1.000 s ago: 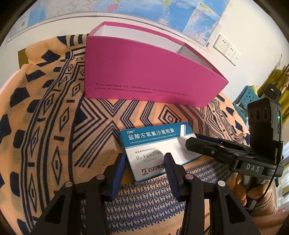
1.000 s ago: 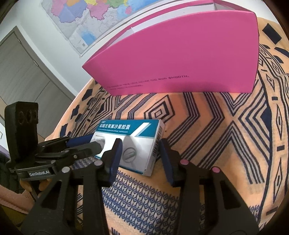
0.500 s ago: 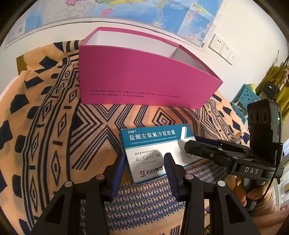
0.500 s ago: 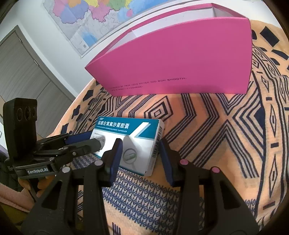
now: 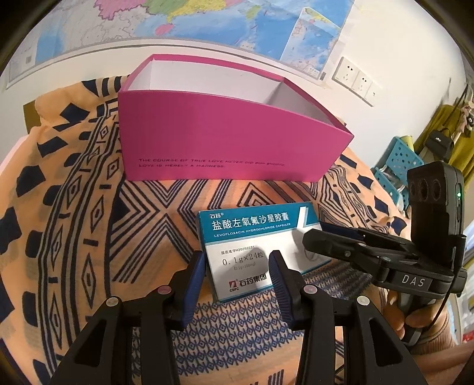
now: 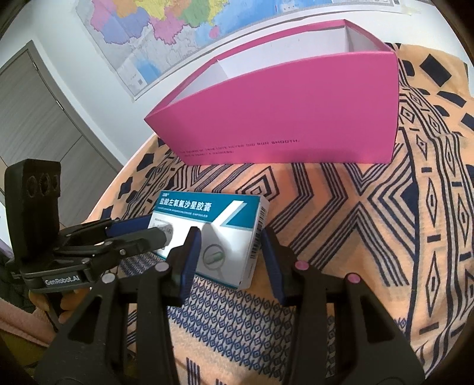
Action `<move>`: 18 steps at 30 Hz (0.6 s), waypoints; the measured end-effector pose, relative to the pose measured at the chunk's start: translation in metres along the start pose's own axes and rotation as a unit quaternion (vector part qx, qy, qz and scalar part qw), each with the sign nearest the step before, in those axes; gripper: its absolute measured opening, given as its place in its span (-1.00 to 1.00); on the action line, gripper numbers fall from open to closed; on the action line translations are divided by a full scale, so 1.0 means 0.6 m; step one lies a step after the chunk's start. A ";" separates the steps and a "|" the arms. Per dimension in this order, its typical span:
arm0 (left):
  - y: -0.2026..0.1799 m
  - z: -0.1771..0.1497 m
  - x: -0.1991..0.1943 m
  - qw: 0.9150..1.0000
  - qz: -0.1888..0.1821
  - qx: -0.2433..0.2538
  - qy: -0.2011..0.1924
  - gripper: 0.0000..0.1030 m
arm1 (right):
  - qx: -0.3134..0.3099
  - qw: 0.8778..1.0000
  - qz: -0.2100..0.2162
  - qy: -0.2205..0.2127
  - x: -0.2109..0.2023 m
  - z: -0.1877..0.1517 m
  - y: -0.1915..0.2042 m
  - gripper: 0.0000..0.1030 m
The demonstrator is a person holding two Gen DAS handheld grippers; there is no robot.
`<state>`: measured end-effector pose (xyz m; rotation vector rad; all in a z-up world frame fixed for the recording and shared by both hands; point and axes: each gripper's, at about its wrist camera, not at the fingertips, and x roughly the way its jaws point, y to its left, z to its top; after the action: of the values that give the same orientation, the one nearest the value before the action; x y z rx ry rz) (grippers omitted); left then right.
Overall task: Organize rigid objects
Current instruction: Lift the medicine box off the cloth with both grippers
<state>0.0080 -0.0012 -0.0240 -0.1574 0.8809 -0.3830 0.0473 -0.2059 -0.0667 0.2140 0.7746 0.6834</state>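
A teal and white medicine box (image 5: 254, 245) is held between both grippers, above the patterned cloth (image 5: 74, 207). My left gripper (image 5: 237, 263) grips its near end. My right gripper (image 6: 228, 240) grips the other end; it shows in the left wrist view (image 5: 320, 237) at the box's right side. The box also shows in the right wrist view (image 6: 213, 234), where the left gripper (image 6: 151, 231) comes in from the left. An open pink box (image 5: 225, 133) with white inner walls stands behind on the cloth, and also shows in the right wrist view (image 6: 290, 112).
A wall with a map (image 5: 207, 26) and sockets (image 5: 355, 80) rises behind the pink box. A blue crate (image 5: 397, 165) stands at the right beyond the table. A grey door (image 6: 35, 118) is at the left in the right wrist view.
Both grippers have risen with the medicine box between them; the pink box now sits lower in both views and its white inside shows more.
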 end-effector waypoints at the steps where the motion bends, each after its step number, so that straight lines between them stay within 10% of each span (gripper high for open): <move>1: -0.002 0.000 -0.001 1.000 0.000 0.001 -0.001 -0.14 | 0.000 1.000 -0.001 -0.002 -0.001 0.000 0.001 -0.12; 18: -0.016 0.004 -0.014 1.000 0.000 0.009 -0.014 -0.14 | -0.010 1.000 -0.008 -0.022 -0.018 0.002 0.010 -0.12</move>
<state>0.0026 -0.0069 -0.0135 -0.1457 0.8489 -0.3890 0.0400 -0.2081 -0.0572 0.2043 0.7265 0.6694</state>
